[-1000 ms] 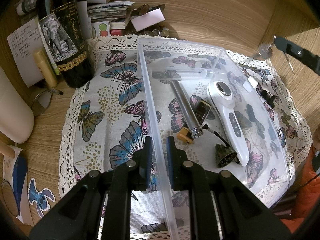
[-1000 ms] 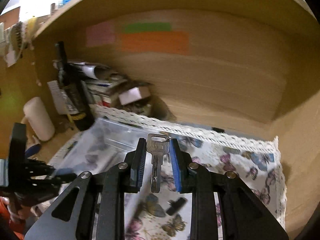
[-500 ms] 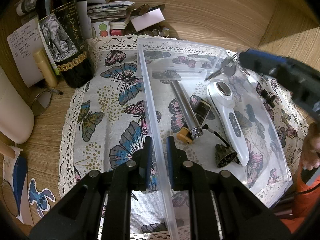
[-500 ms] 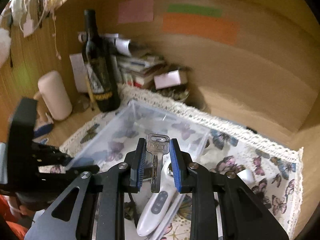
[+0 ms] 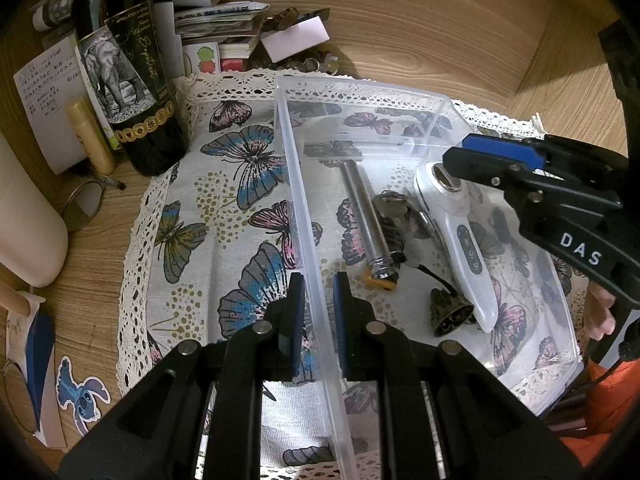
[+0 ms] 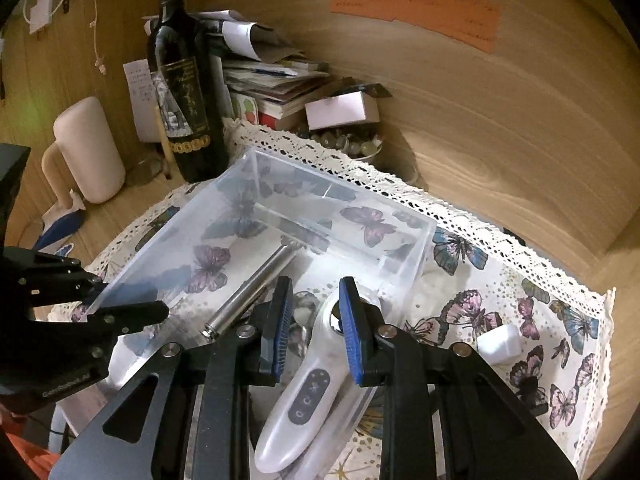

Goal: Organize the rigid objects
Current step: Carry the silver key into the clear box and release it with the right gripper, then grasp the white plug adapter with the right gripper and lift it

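With its fingers pinching the near wall of the clear bin (image 5: 320,240), the left gripper (image 5: 316,312) steadies it. The right gripper (image 6: 314,332) hangs over the bin with nothing between its narrowly parted fingers; a key (image 5: 390,204) lies just below them beside the white handheld device (image 6: 304,396). Judging by this, a drop-off is ending, and the next move calls for fetching the small white block (image 6: 500,342) off to the right fingers' outer side.

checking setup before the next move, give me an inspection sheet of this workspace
surface: butterfly cloth on wooden desk
job's things: clear box holds metal tube, white handheld device, bell
clutter: wine bottle, paper stack, white cube
grippers: left claw shut on box wall; right claw open, empty, over box
cables: thin black cord in box
surroundings: wooden walls, sticky notes
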